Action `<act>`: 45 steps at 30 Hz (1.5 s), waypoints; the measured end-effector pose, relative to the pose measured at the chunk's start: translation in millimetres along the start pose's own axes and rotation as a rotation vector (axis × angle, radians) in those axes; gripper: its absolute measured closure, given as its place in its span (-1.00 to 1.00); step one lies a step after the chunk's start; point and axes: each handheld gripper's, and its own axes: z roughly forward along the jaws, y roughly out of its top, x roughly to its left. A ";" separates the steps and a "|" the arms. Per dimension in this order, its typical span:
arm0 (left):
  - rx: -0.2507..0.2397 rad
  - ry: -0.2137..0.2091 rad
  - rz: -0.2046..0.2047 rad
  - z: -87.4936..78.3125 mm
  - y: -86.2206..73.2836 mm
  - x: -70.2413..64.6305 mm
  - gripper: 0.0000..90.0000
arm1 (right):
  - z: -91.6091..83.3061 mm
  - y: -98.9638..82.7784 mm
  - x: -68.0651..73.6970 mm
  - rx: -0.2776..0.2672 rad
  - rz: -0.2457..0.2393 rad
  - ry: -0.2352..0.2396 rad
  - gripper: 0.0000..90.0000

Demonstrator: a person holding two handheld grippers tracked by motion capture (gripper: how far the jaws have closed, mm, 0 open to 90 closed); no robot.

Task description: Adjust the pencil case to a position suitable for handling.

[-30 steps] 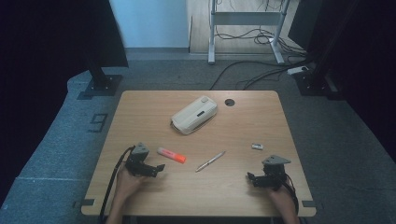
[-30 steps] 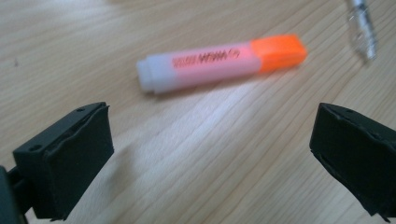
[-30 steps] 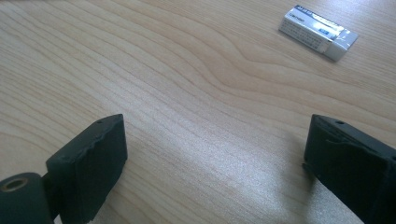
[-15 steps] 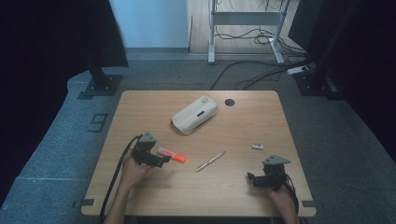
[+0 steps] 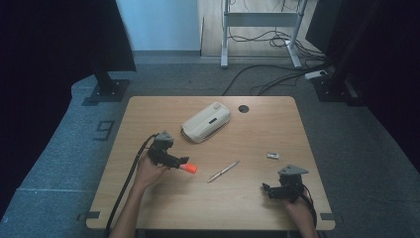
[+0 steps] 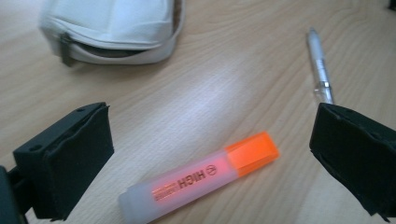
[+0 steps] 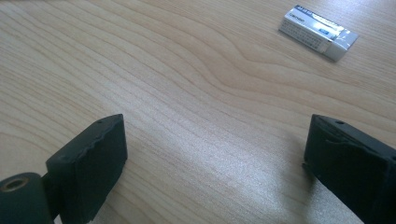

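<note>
Here the left tongs stand wide over the orange highlighter, lying flat on the bench at the lower middle of the left gripper view, so the reach looks finished and the next move calls for lowering and closing, while the right tongs gape idle.

A lab or studio recording bay: I sit at a bare wooden table set on grey carpet, with a taped numeral "9" marking the floor at the frame's left. Black curtains hang at upper left and right. A metal desk frame and loose cables cross the floor at upper centre, beside a power strip at upper right.
</note>
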 end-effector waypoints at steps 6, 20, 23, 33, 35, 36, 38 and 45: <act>0.017 0.000 0.037 6.4 17.4 -2.4 -1.00 | 0.0 0.0 0.0 0.000 0.000 0.000 -0.87; 0.077 0.009 0.076 28.9 50.4 1.6 -0.96 | 0.0 0.0 0.0 0.000 0.000 0.000 -0.87; 0.076 0.005 0.078 31.3 55.5 1.7 -0.95 | 0.0 0.0 0.0 0.000 0.000 0.000 -0.87; 0.135 0.006 0.104 47.9 79.7 1.4 -1.00 | 0.0 0.0 -0.1 -0.002 -0.004 0.002 -0.87; 0.153 0.005 0.117 51.9 83.3 1.5 -1.00 | 0.1 -0.1 -0.2 -0.003 -0.007 0.002 -0.87; 0.153 0.004 0.110 54.9 86.2 2.1 -1.00 | 0.0 -0.1 -0.2 -0.002 -0.008 0.003 -0.87; 0.146 0.002 0.103 57.3 89.3 3.8 -0.96 | 0.0 -0.1 -0.2 -0.002 -0.009 0.004 -0.87; 0.139 0.001 0.100 67.0 102.3 8.7 -0.69 | 0.1 -0.1 0.0 -0.004 -0.010 0.005 -0.87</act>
